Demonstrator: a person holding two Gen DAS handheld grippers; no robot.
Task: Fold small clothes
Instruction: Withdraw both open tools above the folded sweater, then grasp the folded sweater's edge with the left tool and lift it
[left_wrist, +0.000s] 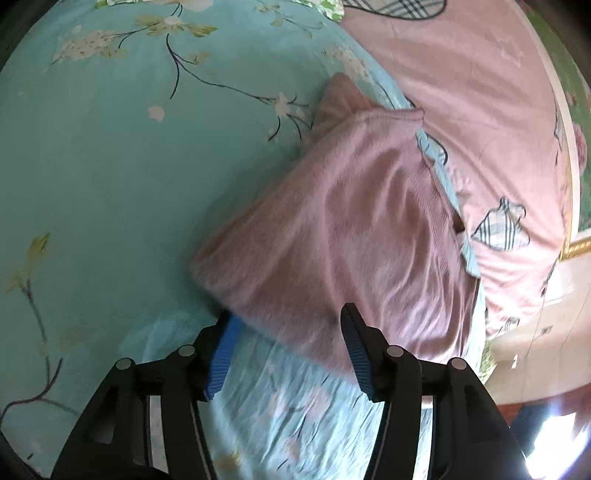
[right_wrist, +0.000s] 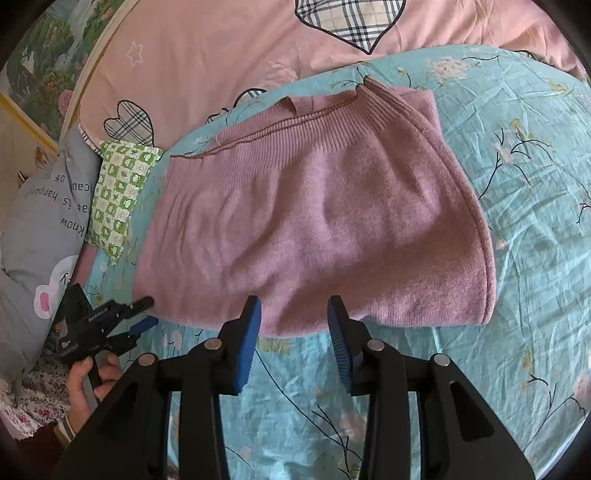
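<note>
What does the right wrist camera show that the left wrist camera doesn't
Only the right wrist view shows the sweater's ribbed collar, the green checked pillow, the grey printed cushion, and the left gripper in the person's hand at the sweater's near left corner.

Only the left wrist view shows the floor beyond the bed edge.

Both show the pink knit sweater lying on the teal floral sheet, the pink quilt behind it, and their own gripper, left and right, open just short of the hem.

Left gripper (left_wrist: 284, 347) open, fingers wide apart, at near edge of folded pink sweater (left_wrist: 347, 229) on teal floral sheet (left_wrist: 92, 177).
</note>
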